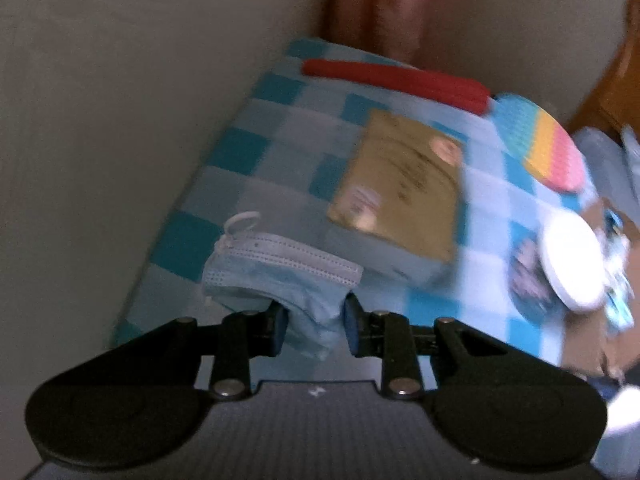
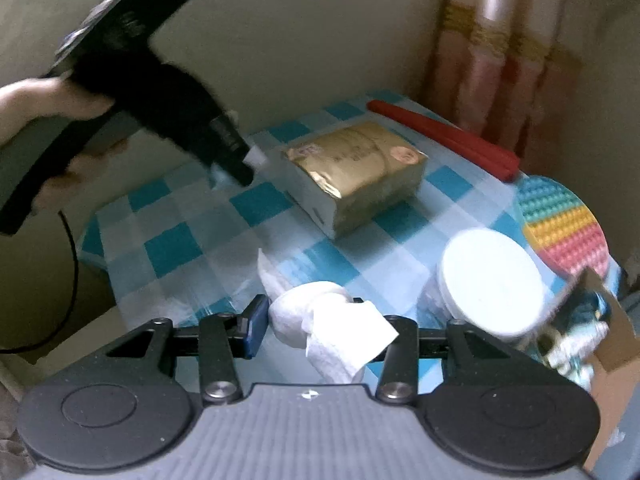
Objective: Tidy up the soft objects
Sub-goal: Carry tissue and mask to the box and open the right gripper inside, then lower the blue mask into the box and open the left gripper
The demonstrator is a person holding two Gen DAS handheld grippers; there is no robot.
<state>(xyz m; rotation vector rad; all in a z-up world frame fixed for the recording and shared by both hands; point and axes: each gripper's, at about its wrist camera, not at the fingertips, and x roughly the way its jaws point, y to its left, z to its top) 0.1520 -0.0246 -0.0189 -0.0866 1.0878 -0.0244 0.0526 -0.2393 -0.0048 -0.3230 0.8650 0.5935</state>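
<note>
The left gripper (image 1: 314, 330) is clamped on a pale blue face mask (image 1: 280, 276), its blue pads pinching the bunched lower part while the pleated upper edge and a white ear loop fan out above the fingers. The mask hangs over the near-left part of the surface (image 1: 256, 152), which is covered in a blue and white checked cloth.

The right gripper (image 2: 320, 328) holds a crumpled white tissue (image 2: 320, 320) between jaws set fairly narrow; one flap of the paper drapes over the right finger and hides its pad. From this side the left gripper (image 2: 244, 168) shows as a black blur above the far-left part of the surface (image 2: 192, 248), carried by a person's hand (image 2: 52, 104), with a scrap of something pale at its tip.

Near the middle of the cloth lies a gold-wrapped tissue pack (image 2: 356, 176). A long red bar (image 2: 444, 140) lies along the far edge, just behind it. To the right sits a round rainbow-coloured bubble mat (image 2: 564, 220), and nearer stands a tub with a white round lid (image 2: 488, 276). A cardboard box (image 2: 608, 344) with bright printed contents juts in at the right edge, just beside the tub.
</note>
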